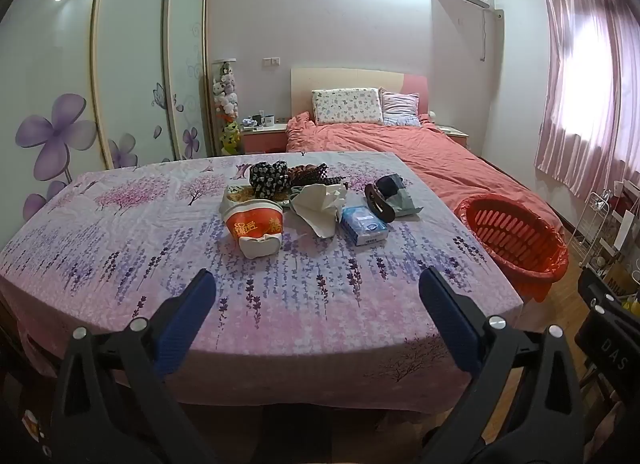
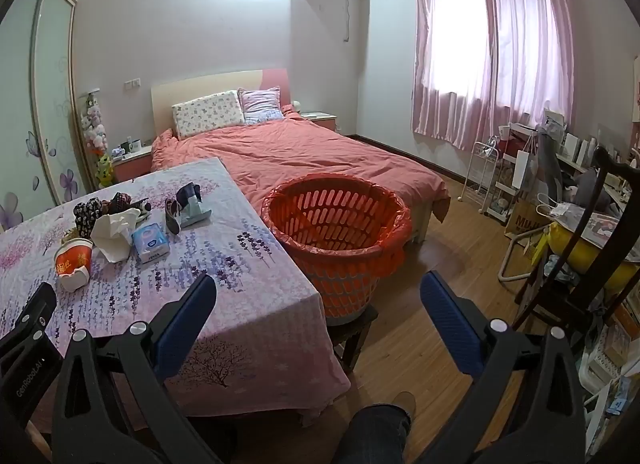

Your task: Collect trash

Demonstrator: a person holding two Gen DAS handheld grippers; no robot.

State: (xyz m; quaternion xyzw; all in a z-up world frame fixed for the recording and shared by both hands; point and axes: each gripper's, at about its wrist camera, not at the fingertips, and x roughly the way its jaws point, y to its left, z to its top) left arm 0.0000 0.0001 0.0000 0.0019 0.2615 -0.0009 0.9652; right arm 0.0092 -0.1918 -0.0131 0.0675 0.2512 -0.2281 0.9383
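Left gripper (image 1: 316, 288): black frame, ribbed blue pads, jaws spread wide with nothing between them, hanging over the near edge of the table.
Right gripper (image 2: 316, 292): same build, jaws spread wide and empty, held off the table's corner above the wood floor.
Table (image 1: 120, 264): draped in a wrinkled cotton cloth printed with lilac sprigs and pink trees.
Trash: clustered at the table's far middle; a crushed paper cup (image 1: 256, 230), orange and white, lies on its side beside a crumpled white tissue (image 1: 318, 206).
Tissue pack (image 1: 364, 226): flat, blue and white, glossy, just right of the tissue.
Wrapper (image 1: 402, 194): dark and grey, rumpled, behind the pack.
Basket (image 2: 340, 224): round orange plastic with slotted walls, lined with a thin red bag, standing just off the table's right edge on a dark stool.
Bed (image 2: 320, 156): creased coral quilt, behind.
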